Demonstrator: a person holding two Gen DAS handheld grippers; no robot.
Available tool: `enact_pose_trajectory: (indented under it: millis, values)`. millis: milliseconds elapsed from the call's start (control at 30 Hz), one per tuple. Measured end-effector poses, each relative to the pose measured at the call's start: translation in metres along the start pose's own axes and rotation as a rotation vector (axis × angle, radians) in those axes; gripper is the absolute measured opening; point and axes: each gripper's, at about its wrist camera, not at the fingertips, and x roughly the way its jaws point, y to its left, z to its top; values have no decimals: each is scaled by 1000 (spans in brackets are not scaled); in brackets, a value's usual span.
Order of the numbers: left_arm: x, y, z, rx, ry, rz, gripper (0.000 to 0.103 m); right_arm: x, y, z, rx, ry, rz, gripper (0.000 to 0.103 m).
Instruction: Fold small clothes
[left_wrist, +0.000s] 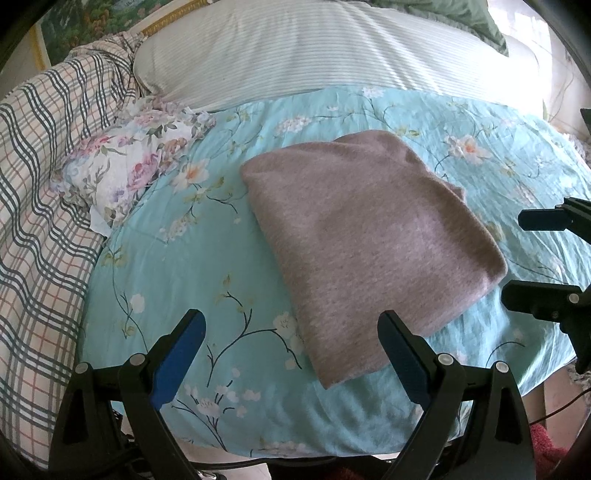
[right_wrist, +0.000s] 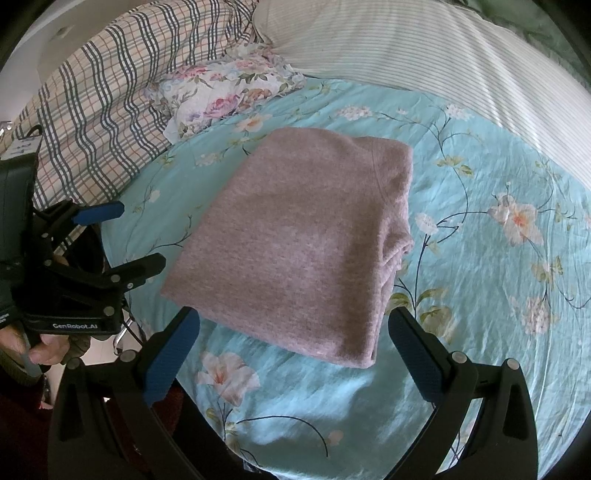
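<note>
A folded mauve garment (left_wrist: 365, 240) lay flat on a turquoise floral sheet (left_wrist: 177, 280), forming a rough rectangle. In the left wrist view its long axis ran from far left to near right, with one narrow end pointing toward the near edge of the bed. The left gripper (left_wrist: 291, 354) hovered over the near edge, jaws spread wide and holding nothing; its right finger overlapped the garment's near corner in the view. The right gripper (right_wrist: 293, 350) also stood wide open and empty, with the garment's near edge lying just beyond and between its fingers. A floral pillow (left_wrist: 125, 166) and a plaid blanket (left_wrist: 40, 206) lay to the far left, well apart from the garment.
</note>
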Motion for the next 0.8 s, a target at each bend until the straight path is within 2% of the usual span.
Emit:
enact_pose_trajectory:
  millis: [800]
  values:
    - [2,4,8,-9,-5,5,95,-2,-7,10,-4,-11,9,102]
